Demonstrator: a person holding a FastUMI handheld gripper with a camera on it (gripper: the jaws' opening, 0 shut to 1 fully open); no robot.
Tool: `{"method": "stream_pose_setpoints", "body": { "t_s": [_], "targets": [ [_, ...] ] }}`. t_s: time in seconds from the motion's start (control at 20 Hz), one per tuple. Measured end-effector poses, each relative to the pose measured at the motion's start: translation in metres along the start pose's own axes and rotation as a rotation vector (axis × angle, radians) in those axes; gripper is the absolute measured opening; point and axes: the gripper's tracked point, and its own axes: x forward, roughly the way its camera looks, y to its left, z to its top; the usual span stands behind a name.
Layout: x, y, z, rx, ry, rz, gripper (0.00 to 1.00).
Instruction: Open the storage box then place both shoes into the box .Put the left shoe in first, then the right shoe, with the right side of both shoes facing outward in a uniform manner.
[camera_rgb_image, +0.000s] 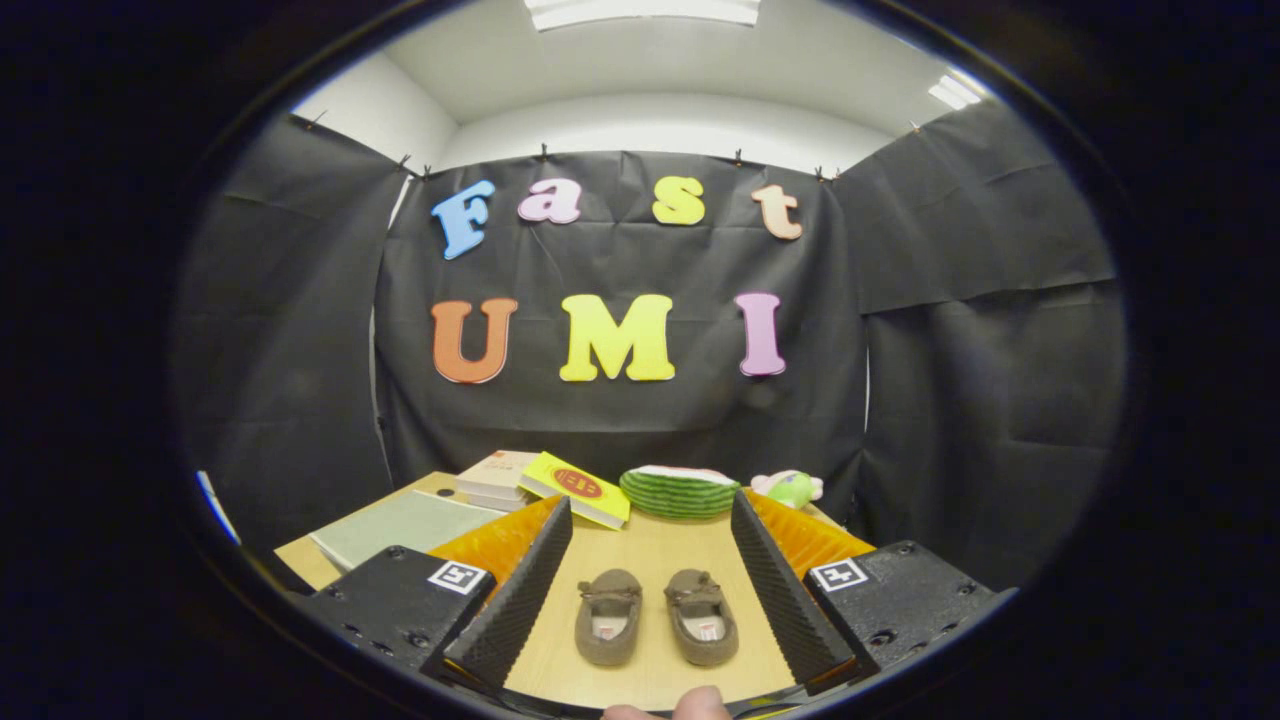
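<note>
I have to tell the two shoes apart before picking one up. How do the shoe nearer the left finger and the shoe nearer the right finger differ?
The left-side shoe points almost straight away; the right-side shoe angles slightly, its toe leaning toward the other. The left-side shoe's insole looks plain pale; the right-side shoe's shows a small reddish mark. Both are brown slippers with a bow, lying upright on the wooden table, apart, between the fingers of the open hand-held gripper.

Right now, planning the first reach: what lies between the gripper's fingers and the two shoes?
Bare wooden table. In the gripper view, the open gripper frames the left shoe and right shoe, side by side, touching neither finger.
</note>
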Motion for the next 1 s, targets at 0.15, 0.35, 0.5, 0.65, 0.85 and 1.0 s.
{"method": "stream_pose_setpoints", "body": {
  "t_s": [0.15, 0.35, 0.5, 0.65, 0.85, 1.0],
  "targets": [
    [0.0, 0.002, 0.0, 0.009, 0.024, 0.017, 1.0],
    [0.0, 0.001, 0.011, 0.02, 0.012, 0.038, 1.0],
    [0.001, -0.001, 0.013, 0.013, 0.026, 0.048, 1.0],
    [0.003, 0.007, 0.01, 0.047, 0.048, 0.092, 1.0],
    [0.007, 0.012, -0.001, 0.076, 0.079, 0.14, 1.0],
    [0.014, 0.021, -0.011, 0.099, 0.12, 0.17, 1.0]
  ]
}}
